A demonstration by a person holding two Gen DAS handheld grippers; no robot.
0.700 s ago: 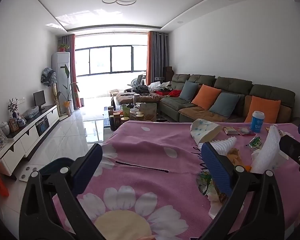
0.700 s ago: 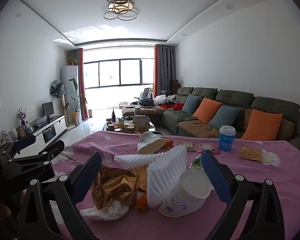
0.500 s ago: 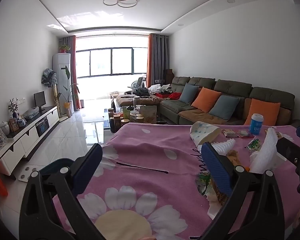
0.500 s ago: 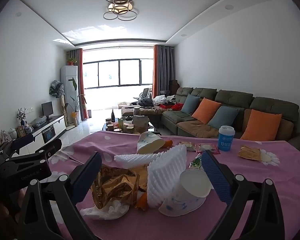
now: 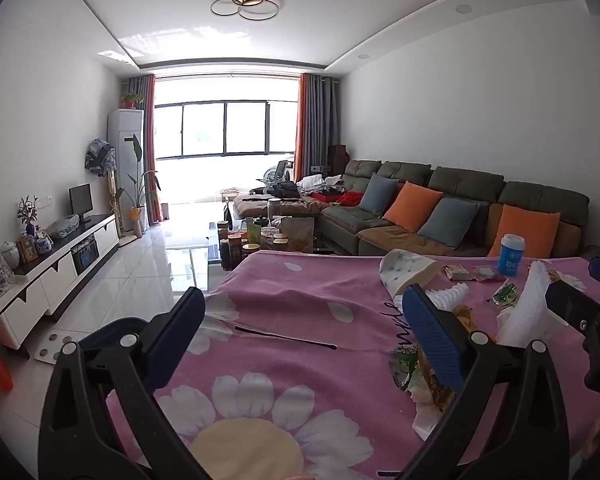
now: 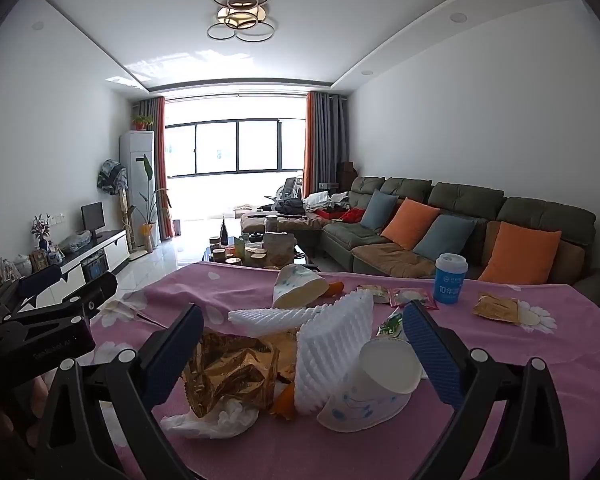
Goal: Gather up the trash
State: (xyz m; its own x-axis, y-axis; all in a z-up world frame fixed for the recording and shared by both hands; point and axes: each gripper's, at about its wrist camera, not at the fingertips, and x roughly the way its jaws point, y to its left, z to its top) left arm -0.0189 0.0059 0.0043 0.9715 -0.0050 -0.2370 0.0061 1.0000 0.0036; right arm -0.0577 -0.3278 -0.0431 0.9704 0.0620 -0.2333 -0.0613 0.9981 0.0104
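Observation:
Trash lies piled on the pink flowered tablecloth: a crumpled gold foil wrapper, white foam netting, a tipped white paper cup, a white tissue and another tipped cup. My right gripper is open and empty, its fingers either side of the pile. My left gripper is open and empty over bare cloth, left of the pile. The foam netting also shows in the left wrist view.
A blue-and-white lidded cup stands upright at the back right, with snack packets near it. A dark bin sits on the floor left of the table. A sofa lies beyond the table, a TV cabinet at the left.
The left wrist view has tilted up slightly, so the table sits lower in frame. The right gripper has barely moved. Both stay open.

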